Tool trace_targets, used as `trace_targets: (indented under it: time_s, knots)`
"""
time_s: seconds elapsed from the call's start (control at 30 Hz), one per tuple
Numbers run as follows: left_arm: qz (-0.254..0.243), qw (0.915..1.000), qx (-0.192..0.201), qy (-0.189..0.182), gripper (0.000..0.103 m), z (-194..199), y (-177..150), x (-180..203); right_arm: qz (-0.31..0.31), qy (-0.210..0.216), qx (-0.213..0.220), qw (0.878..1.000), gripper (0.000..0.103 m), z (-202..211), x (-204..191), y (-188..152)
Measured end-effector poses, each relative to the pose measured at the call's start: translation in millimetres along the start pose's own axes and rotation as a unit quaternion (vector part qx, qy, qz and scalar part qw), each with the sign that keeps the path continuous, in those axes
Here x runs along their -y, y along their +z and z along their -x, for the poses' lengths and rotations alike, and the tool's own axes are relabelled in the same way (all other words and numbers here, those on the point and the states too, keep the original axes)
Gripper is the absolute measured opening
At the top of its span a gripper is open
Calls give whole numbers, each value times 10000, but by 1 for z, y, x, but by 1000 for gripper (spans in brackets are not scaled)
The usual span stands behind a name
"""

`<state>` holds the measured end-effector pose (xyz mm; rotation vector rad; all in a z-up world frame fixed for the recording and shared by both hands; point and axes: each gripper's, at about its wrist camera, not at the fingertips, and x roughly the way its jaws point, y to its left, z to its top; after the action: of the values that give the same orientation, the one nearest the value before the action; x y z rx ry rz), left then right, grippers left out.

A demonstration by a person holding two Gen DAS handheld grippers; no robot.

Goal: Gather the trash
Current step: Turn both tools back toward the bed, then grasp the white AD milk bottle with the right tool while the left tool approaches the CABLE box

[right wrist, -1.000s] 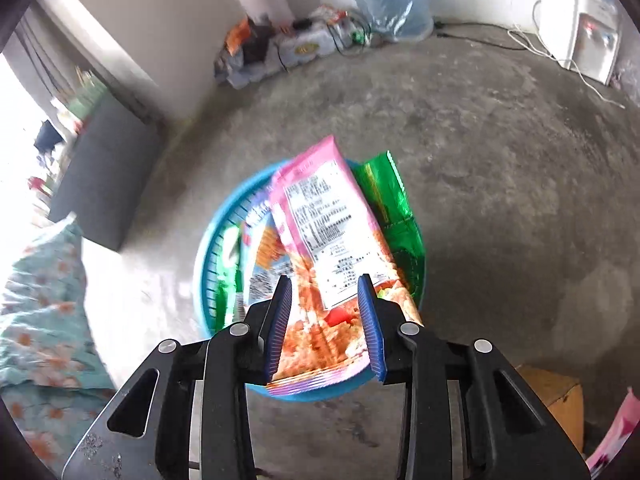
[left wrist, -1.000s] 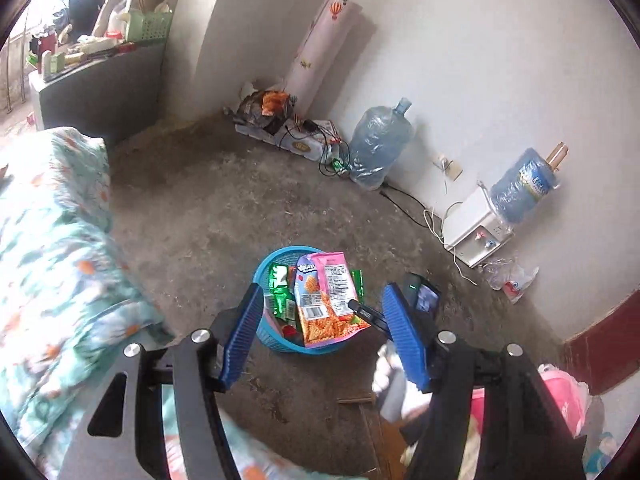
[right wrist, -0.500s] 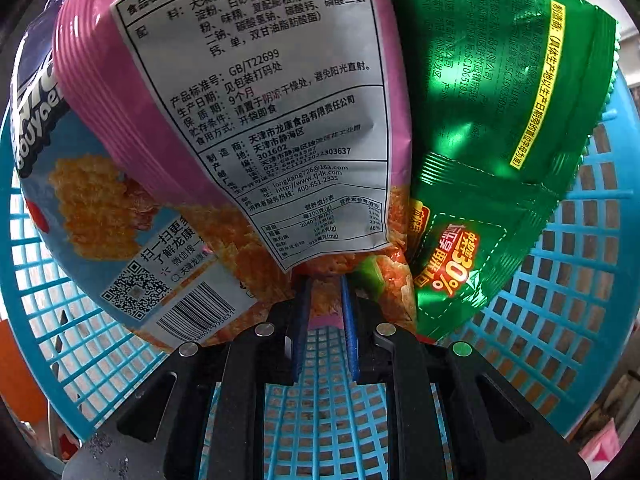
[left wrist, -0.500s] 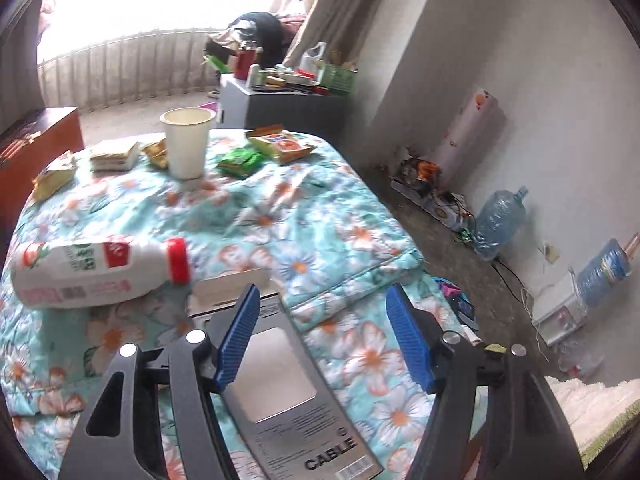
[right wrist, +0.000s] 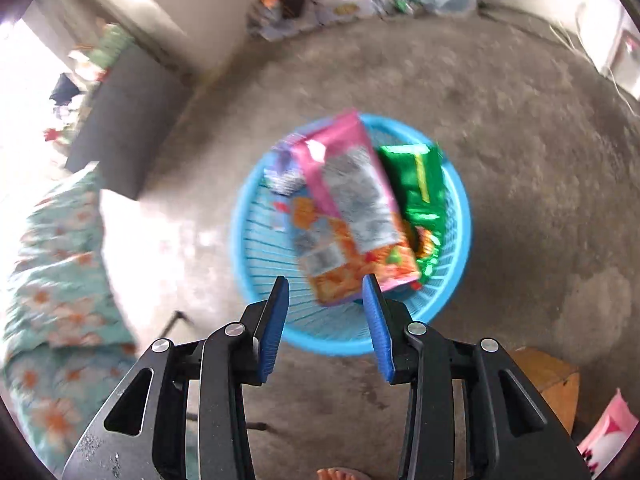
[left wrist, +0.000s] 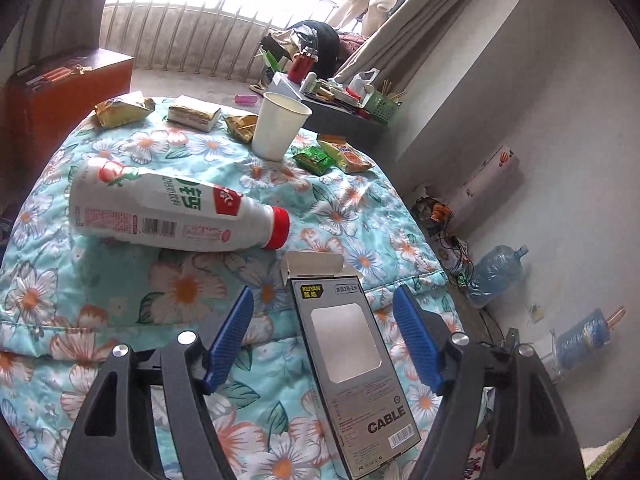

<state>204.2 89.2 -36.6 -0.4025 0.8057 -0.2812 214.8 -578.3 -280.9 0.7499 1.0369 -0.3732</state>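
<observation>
the left gripper [left wrist: 323,334] hangs over the near edge of the floral turquoise quilt [left wrist: 120,292], its blue pads spread and opening wider, and the grey cardboard cable box with a clear window [left wrist: 348,364] lies flat between them with neither pad touching it. behind it, toward the middle of the quilt, a white plastic milk bottle with a red cap [left wrist: 168,212] lies on its side. at the far edge a white paper cup [left wrist: 280,126] stands upright, with a small green wrapper [left wrist: 314,159] and a yellow-orange snack packet [left wrist: 348,154] just beside it, and crumpled gold wrappers [left wrist: 122,110] toward the far left corner. over on the right wrist view, blurred, the right gripper [right wrist: 326,318] hovers above the round blue plastic basket [right wrist: 456,264] on the concrete floor [right wrist: 520,160], jaws opening with nothing between the pads. inside the basket sit a pink snack bag [right wrist: 352,196], a shiny green foil bag [right wrist: 424,188] and an orange-blue packet [right wrist: 316,240], leaning toward the far rim.
</observation>
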Motion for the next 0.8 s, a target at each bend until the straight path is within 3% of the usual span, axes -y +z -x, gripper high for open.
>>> trace_targets:
  time_s: [0.17, 0.27, 0.33, 0.43, 0.5, 0.53, 0.6, 0.67, 0.73, 0.77, 0.8]
  knots:
    - [175, 9991, 282, 273, 75, 27, -9, -29, 824, 951, 522, 9907, 50, 83, -92, -13]
    - [378, 9978, 408, 350, 76, 42, -15, -48, 1402, 1630, 406, 9758, 53, 114, -152, -20]
    - [473, 9966, 536, 415, 76, 54, -20, -59, 1759, 2237, 205, 9584, 56, 130, -199, -33]
    - [564, 9946, 645, 589, 77, 67, -27, -75, 2645, 2853, -26, 9212, 65, 145, -281, -66]
    - [679, 9935, 621, 667, 77, 72, -30, -85, 3439, 3132, -166, 8851, 73, 149, -341, -96]
    - [771, 9928, 597, 698, 77, 73, -32, -90, 3921, 3220, -211, 8615, 78, 151, -369, -115]
    - [1029, 9917, 511, 571, 77, 73, -36, -100, 5107, 3426, -275, 7881, 81, 151, -427, -160]
    - [1166, 9917, 389, 369, 77, 71, -40, -104, 6075, 3167, -164, 7283, 83, 146, -473, -211]
    - [1139, 9925, 341, 270, 77, 69, -45, -103, 6766, 2864, -204, 6781, 83, 126, -508, -249]
    - [1128, 9930, 283, 215, 77, 67, -47, -101, 7028, 2742, -343, 6555, 83, 116, -523, -264]
    - [1132, 9932, 222, 152, 77, 64, -50, -100, 7183, 2655, -462, 6414, 83, 110, -531, -276]
